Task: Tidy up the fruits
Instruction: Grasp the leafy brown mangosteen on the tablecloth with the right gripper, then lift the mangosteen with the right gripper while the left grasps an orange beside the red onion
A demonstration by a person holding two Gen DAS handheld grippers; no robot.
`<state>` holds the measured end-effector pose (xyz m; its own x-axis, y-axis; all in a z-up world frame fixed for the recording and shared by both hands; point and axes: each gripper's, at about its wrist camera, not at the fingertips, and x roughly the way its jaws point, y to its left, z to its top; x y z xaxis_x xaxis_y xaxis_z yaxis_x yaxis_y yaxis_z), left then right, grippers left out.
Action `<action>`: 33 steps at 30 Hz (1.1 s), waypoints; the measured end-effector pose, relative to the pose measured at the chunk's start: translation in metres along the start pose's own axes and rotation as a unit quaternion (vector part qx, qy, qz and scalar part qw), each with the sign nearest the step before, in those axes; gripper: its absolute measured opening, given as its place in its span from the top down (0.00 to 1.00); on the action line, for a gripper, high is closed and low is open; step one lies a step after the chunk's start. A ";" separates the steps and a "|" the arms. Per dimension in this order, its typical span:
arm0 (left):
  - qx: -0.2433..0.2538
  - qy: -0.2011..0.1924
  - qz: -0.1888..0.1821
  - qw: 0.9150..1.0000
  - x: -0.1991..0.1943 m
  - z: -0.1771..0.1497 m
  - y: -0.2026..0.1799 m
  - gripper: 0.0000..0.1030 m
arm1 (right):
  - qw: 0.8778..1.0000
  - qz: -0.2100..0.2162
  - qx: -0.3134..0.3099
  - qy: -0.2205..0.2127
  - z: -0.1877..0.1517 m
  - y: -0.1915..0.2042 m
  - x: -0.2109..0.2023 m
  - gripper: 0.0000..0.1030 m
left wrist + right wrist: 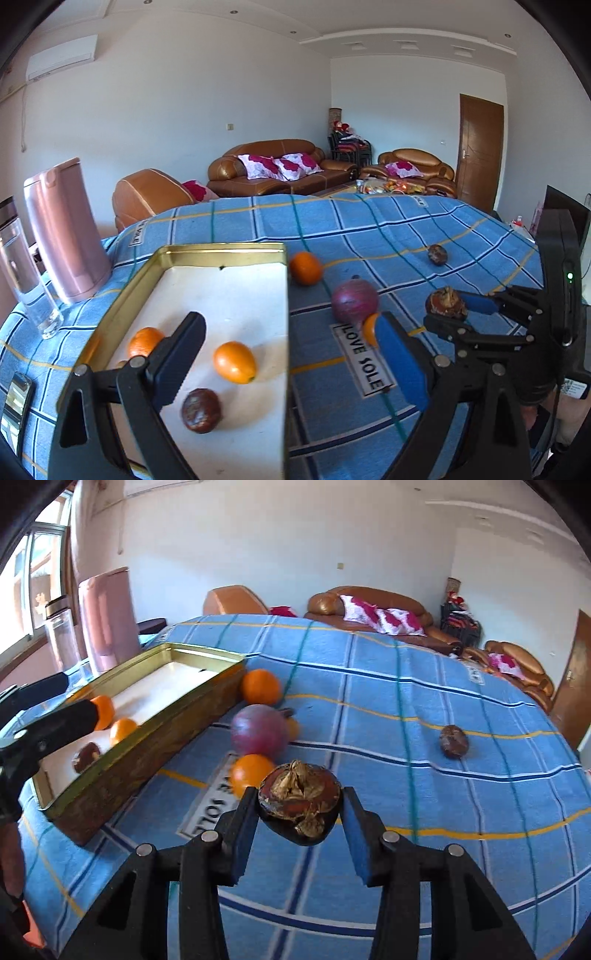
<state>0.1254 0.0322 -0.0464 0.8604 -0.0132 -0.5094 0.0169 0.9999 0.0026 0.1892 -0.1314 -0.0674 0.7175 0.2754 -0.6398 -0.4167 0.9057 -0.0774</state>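
A gold tin tray (221,249) (155,734) with a white floor holds two oranges (235,362) (144,340) and a dark brown fruit (201,410). My left gripper (288,354) is open and empty over the tray's right wall. My right gripper (299,812) (448,308) is shut on a dark brown dried mangosteen (300,806) (445,301), held just above the cloth. On the cloth lie a purple round fruit (354,300) (258,731), an orange beside the tray (305,267) (260,686), another orange (251,771) and a small dark fruit (437,254) (453,740).
A pink kettle (66,232) (107,616) and a clear glass bottle (26,277) stand left of the tray. A phone (14,402) lies at the cloth's left edge. The blue plaid cloth (443,812) covers the table. Sofas stand behind.
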 end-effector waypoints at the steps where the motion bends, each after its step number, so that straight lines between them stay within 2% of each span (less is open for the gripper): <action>1: 0.002 0.004 -0.008 1.000 0.004 0.003 -0.008 0.08 | 1.000 -0.013 0.006 -0.001 0.001 -0.008 0.000 0.55; 6: 0.017 0.044 -0.036 0.998 0.036 0.007 -0.048 0.09 | 0.998 -0.052 0.035 -0.004 0.003 -0.047 -0.001 0.55; 8: 0.020 0.070 -0.047 0.996 0.053 0.005 -0.060 0.13 | 0.997 -0.058 0.045 -0.004 0.001 -0.059 0.000 0.55; 13: 0.006 0.132 -0.068 0.989 0.082 -0.008 -0.071 0.43 | 0.997 -0.050 0.061 0.001 -0.007 -0.072 0.002 0.55; 15: -0.005 0.145 -0.071 0.987 0.089 -0.011 -0.070 0.46 | 0.997 -0.047 0.062 -0.004 -0.007 -0.073 0.000 0.55; 23: -0.023 0.157 -0.070 0.985 0.108 -0.011 -0.070 0.48 | 0.998 -0.030 0.053 0.014 -0.006 -0.070 0.009 0.55; 25: -0.026 0.160 -0.071 0.984 0.110 -0.011 -0.069 0.53 | 0.998 -0.028 0.048 0.019 -0.006 -0.068 0.011 0.55; 33: -0.049 0.145 -0.083 0.985 0.103 -0.011 -0.058 0.56 | 0.999 -0.016 0.047 0.004 -0.007 -0.068 0.006 0.55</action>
<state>0.2072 -0.0272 -0.1082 0.6687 -0.1875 -0.7195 0.0837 0.9805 -0.1777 0.2178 -0.1941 -0.0712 0.7245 0.2431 -0.6450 -0.3388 0.9405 -0.0261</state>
